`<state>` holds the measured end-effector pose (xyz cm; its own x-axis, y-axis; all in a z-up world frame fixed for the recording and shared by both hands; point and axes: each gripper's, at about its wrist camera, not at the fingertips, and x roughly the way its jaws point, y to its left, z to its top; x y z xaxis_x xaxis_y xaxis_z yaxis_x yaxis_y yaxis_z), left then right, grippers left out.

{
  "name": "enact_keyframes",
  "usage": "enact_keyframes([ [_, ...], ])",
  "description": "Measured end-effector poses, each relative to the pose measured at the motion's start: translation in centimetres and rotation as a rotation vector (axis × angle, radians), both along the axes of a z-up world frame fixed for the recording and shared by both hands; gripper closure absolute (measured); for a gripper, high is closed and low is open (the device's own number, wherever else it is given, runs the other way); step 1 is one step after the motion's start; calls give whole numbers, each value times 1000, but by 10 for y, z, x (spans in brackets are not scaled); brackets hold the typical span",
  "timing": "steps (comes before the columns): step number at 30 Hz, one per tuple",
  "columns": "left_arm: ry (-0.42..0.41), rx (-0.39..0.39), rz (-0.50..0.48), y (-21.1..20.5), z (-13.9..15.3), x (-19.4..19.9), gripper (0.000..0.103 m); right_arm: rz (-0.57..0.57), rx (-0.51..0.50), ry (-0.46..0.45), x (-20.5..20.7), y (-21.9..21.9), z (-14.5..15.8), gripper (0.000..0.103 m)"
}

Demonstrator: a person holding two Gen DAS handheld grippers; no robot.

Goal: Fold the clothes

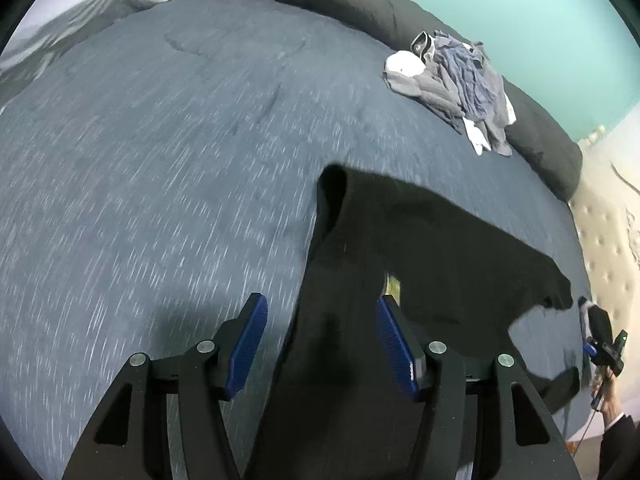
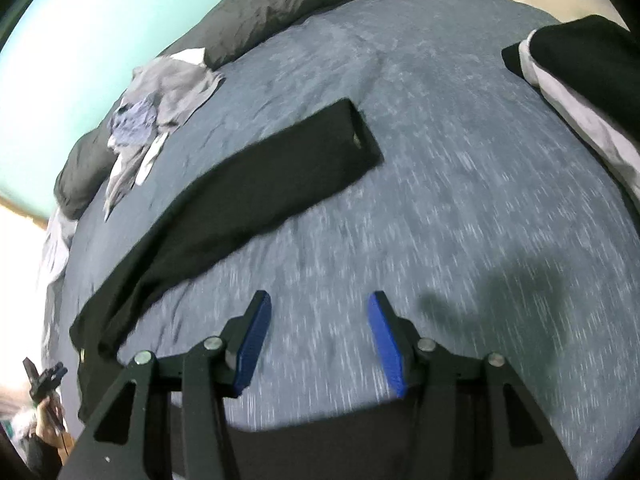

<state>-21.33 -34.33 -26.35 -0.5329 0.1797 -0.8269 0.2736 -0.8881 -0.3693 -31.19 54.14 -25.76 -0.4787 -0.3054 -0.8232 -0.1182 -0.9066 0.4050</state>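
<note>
Both grippers' jaws gape over blue-grey bed [image 1: 140,160] with black garment [image 2: 248,188]; teal wall [image 1: 500,8] behind

Twin handheld grippers, matte black throughout: the left gripper [image 1: 320,320] and right gripper [image 2: 318,320] share one build — angular black linkage arms with triangular cut-outs, each joint capped by a round silver screw head. Ribbed blue pads [image 1: 252,344] line the inner faces of the fingers. Seen from the opposite camera, the right gripper's body [image 1: 606,344] shows a small green light, with a thin dark cable hanging below it. The person's hand [image 2: 52,410] shows bare skin — a dark sleeve covers the wrist.
</note>
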Motion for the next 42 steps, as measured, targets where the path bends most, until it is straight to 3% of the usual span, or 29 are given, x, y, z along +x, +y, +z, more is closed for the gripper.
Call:
enact_keyframes([
  [11,-9,-28,73,-16,-18,-45,28,-55,46,57,-96,6,-7,50],
  [20,-28,-15,125,-26,-36,-50,28,61,256,62,-136,-19,-29,49],
  [25,-35,-27,110,-21,-38,-53,28,126,302,67,-140,-21,-36,49],
  [27,-37,-24,115,-21,-38,-53,28,152,288,71,-140,-22,-38,54],
  [29,-36,-12,126,-22,-39,-52,28,166,252,80,-137,-20,-39,68],
  [30,-37,-10,129,-21,-39,-52,27,176,241,83,-136,-20,-40,70],
  [32,-39,-12,133,-21,-39,-52,27,197,246,78,-134,-22,-42,88],
  [34,-42,-19,132,-20,-38,-53,27,201,239,78,-130,-20,-43,95],
  [42,-42,-32,147,-24,-33,-50,27,179,182,117,-116,-2,-30,100],
])
